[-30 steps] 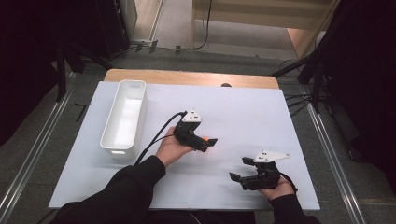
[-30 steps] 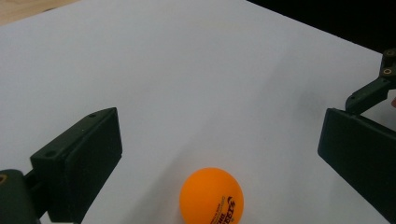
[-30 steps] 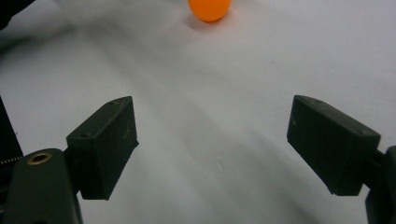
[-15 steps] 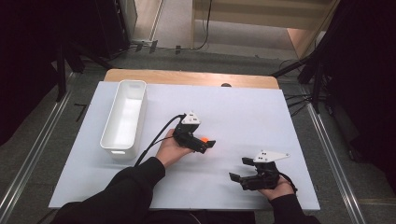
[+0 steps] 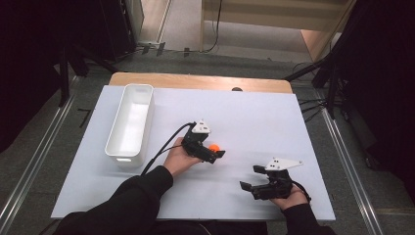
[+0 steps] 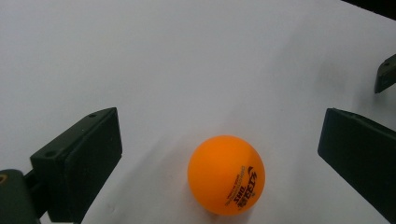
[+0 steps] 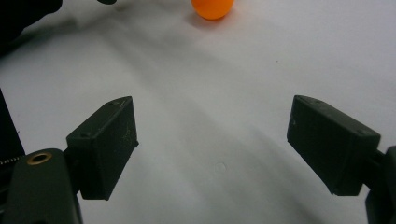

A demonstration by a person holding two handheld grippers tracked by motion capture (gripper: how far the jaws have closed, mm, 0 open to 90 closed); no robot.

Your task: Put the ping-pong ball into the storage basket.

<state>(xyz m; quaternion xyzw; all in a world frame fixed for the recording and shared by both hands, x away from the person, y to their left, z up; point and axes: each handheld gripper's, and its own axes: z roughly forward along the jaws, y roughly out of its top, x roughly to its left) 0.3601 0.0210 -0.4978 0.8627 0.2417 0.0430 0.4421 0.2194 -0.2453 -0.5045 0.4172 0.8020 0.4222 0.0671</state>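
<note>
An orange table-tennis ball [image 5: 214, 147] lies on the white table [image 5: 254, 117] near its middle. My left gripper [image 5: 216, 151] is open around it; in the left gripper view the ball [image 6: 226, 175] sits between the two black jaws, touching neither. My right gripper [image 5: 250, 177] rests open near the front right of the table, with nothing between its jaws. In the right gripper view the ball [image 7: 212, 8] shows far off at the top edge, beyond that gripper [image 7: 212, 144].
A long white bin [image 5: 130, 124] stands at the left of the table, empty inside. A wooden strip [image 5: 195, 81] runs along the table's far edge. Dark stands and cables surround the table on the floor.
My left gripper has shifted slightly toward the front and now brackets the orange ball. The right gripper has stayed where it was.
</note>
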